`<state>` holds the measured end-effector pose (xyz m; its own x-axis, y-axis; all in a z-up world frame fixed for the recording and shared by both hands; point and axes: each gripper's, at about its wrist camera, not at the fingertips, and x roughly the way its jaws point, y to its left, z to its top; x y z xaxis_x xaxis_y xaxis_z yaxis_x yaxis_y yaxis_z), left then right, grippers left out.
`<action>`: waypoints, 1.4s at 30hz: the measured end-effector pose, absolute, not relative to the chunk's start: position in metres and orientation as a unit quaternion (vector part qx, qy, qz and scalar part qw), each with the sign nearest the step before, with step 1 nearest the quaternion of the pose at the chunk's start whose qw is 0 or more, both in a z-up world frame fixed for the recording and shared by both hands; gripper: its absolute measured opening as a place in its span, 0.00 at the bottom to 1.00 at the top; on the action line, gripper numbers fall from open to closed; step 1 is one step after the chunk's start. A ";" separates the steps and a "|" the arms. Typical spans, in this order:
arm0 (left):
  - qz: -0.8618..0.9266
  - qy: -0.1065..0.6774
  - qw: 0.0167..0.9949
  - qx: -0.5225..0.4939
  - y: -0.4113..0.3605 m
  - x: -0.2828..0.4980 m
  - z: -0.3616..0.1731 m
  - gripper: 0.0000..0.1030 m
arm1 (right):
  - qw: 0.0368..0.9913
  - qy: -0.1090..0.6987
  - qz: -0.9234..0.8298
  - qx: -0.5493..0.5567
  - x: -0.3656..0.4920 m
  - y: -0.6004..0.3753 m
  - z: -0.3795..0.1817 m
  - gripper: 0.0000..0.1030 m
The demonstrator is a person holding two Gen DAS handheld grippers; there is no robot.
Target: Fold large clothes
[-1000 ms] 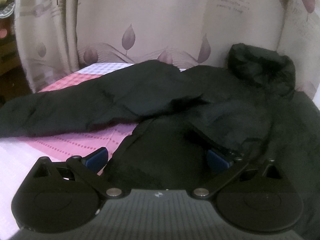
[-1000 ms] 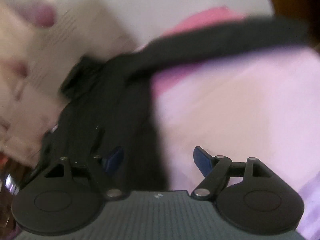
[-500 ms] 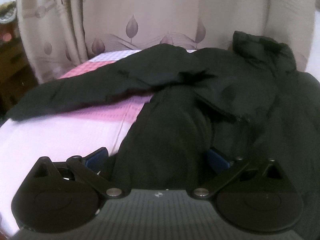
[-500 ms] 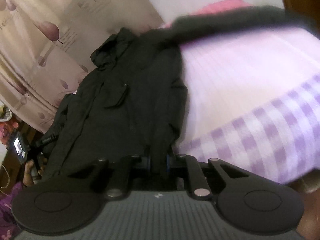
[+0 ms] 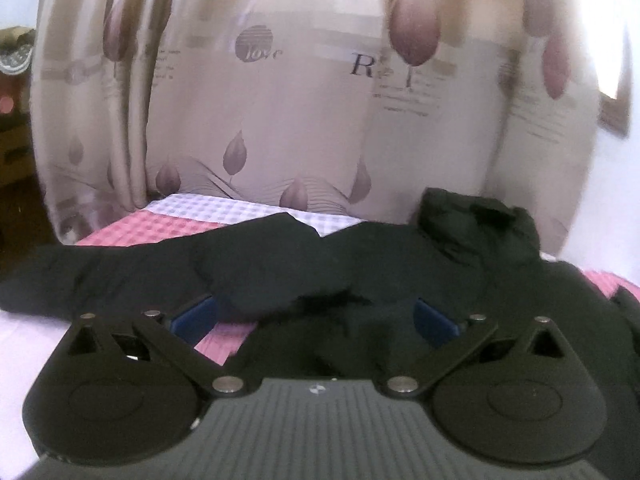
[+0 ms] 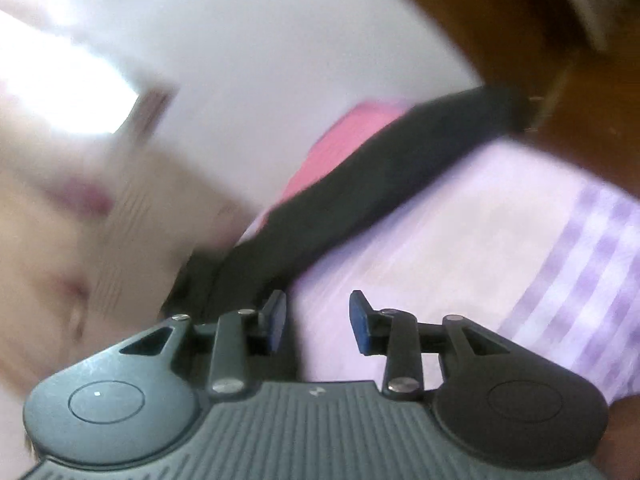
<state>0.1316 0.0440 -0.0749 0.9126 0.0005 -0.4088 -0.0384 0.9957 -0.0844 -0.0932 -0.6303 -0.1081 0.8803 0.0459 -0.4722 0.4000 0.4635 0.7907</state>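
Black coat (image 5: 400, 280) is seen spread over the bed (image 5: 168, 224), which is taken here as the landmark; the bed is covered in a sheet of pink and pale lilac check. In the left wrist view the coat's body is laid across the near and right part of the bed, its hood (image 5: 476, 224) is bunched at the far edge against the curtain (image 5: 300, 120), and one sleeve (image 5: 120, 276) is stretched out flat toward the bed's left side. Curtain fabric, beige with mauve leaf shapes and printed lettering, is hung behind the bed's far edge. Left gripper (image 5: 316, 320) is held above the near part of the bed with its jaws spread wide; dark cloth is seen beyond and between the blue pads (image 5: 196, 316), but no pinch on it can be made out, so it is noted as open and holding nothing. In the right wrist view, heavily blurred, a long dark sleeve (image 6: 380, 184) is seen running diagonally across the bed's lilac sheet (image 6: 460, 240) toward a brown wooden surface (image 6: 540, 40) at the bed's far side. Right gripper (image 6: 318, 316) is held over the sheet beside the sleeve's near end; its jaws have just been opening and are now partly apart, and only bare sheet is seen between them. The sleeve is passed just outside one of its fingers (image 6: 276, 316); touching or not cannot be told.
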 end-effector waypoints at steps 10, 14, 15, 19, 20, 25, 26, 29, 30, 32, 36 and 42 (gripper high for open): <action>0.037 0.253 0.957 -0.139 0.065 0.167 -0.131 1.00 | 0.777 0.227 -0.178 0.559 0.005 -0.683 -0.161 0.61; 0.035 0.250 0.960 -0.119 0.059 0.165 -0.129 1.00 | 0.773 0.156 -0.226 0.572 0.024 -0.694 -0.164 0.88; 0.035 0.249 0.962 -0.111 0.056 0.165 -0.129 1.00 | 0.770 0.147 -0.239 0.573 0.030 -0.696 -0.164 0.89; 0.030 0.247 0.963 -0.105 0.054 0.166 -0.129 1.00 | 0.766 0.132 -0.277 0.565 0.050 -0.698 -0.165 0.76; 0.029 0.249 0.962 -0.108 0.055 0.167 -0.129 1.00 | 0.768 0.142 -0.284 0.556 0.054 -0.702 -0.165 0.33; 0.024 0.247 0.960 -0.126 0.060 0.166 -0.131 1.00 | 0.772 0.172 -0.295 0.536 0.086 -0.710 -0.138 0.07; 0.024 0.244 0.961 -0.130 0.061 0.165 -0.131 1.00 | 0.809 0.166 -0.266 0.497 0.102 -0.695 -0.109 0.07; 0.023 0.244 0.960 -0.138 0.063 0.165 -0.131 1.00 | 0.897 0.144 -0.157 0.388 0.139 -0.624 -0.026 0.07; 0.023 0.243 0.960 -0.140 0.064 0.164 -0.131 1.00 | 0.916 0.139 -0.123 0.357 0.148 -0.597 -0.006 0.07; 0.024 0.240 0.960 -0.145 0.065 0.163 -0.130 1.00 | 0.948 0.128 -0.058 0.287 0.164 -0.531 0.026 0.07; 0.029 0.234 0.959 -0.156 0.069 0.160 -0.130 1.00 | 0.968 0.143 0.043 0.202 0.189 -0.411 0.032 0.07; 0.026 0.230 0.960 -0.158 0.071 0.159 -0.130 1.00 | 0.966 0.233 0.090 0.071 0.231 -0.275 -0.035 0.07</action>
<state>0.1590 0.0715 -0.1299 0.8924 -0.0236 -0.4506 -0.1225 0.9485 -0.2923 0.2306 -0.2748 -0.0350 0.8752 0.2076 -0.4369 -0.1411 0.9735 0.1799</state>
